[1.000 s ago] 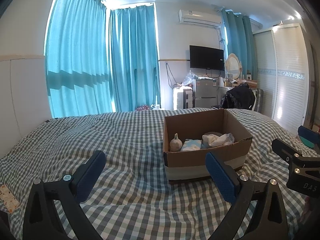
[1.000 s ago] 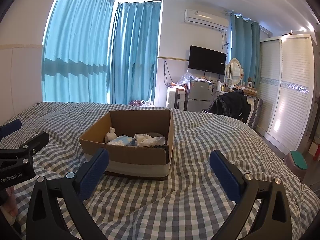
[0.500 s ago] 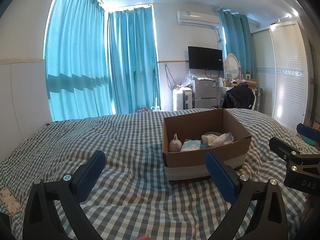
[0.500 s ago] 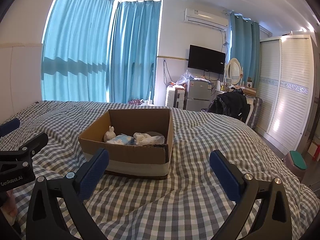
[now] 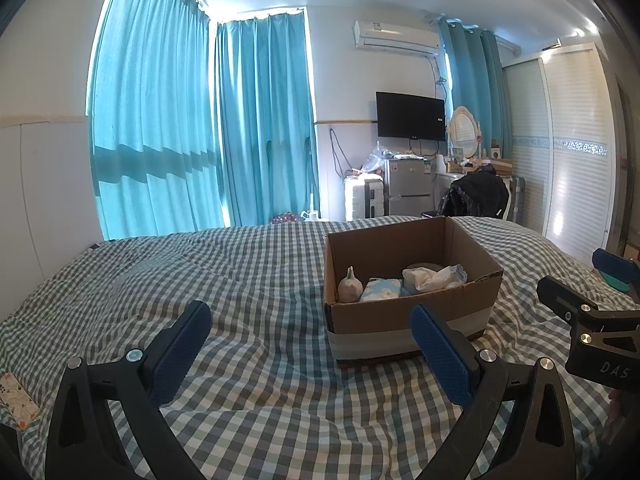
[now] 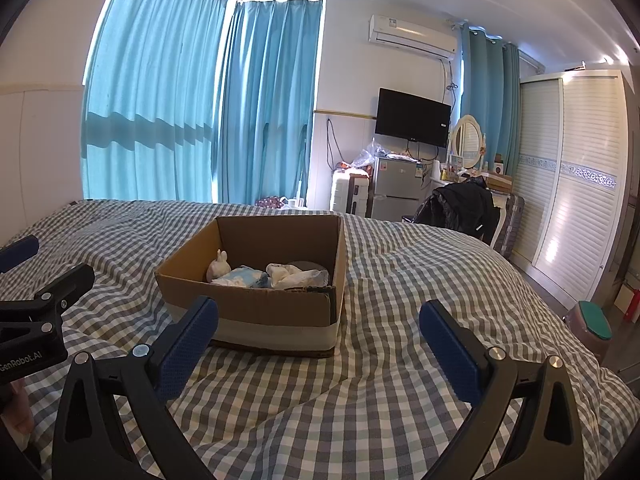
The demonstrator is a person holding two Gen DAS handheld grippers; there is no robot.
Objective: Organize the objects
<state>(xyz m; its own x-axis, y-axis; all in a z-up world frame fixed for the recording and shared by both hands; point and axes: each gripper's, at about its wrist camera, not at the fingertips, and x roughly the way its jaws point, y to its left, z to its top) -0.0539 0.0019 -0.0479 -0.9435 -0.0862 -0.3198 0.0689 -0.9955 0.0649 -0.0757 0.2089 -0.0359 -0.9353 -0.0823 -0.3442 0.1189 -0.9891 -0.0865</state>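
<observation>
Bedroom with teal curtains; a gingham-covered bed (image 6: 400,380) bears an open cardboard box (image 6: 256,308). Inside lie a small rabbit figurine (image 6: 219,267), a blue-patterned packet (image 6: 244,279) and crumpled white wrapping (image 6: 298,276). Left gripper (image 5: 308,344) and right gripper (image 6: 320,336) hover spread wide, empty. One patterned item (image 5: 16,400) lies at the bed's left edge; apparently nearly complete.

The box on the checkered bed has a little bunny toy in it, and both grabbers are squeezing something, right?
Not quite. The cardboard box on the checkered bed does hold a little bunny toy, but the left hand-held gripper and right hand-held gripper are open and empty, as both wrist views show.
</observation>
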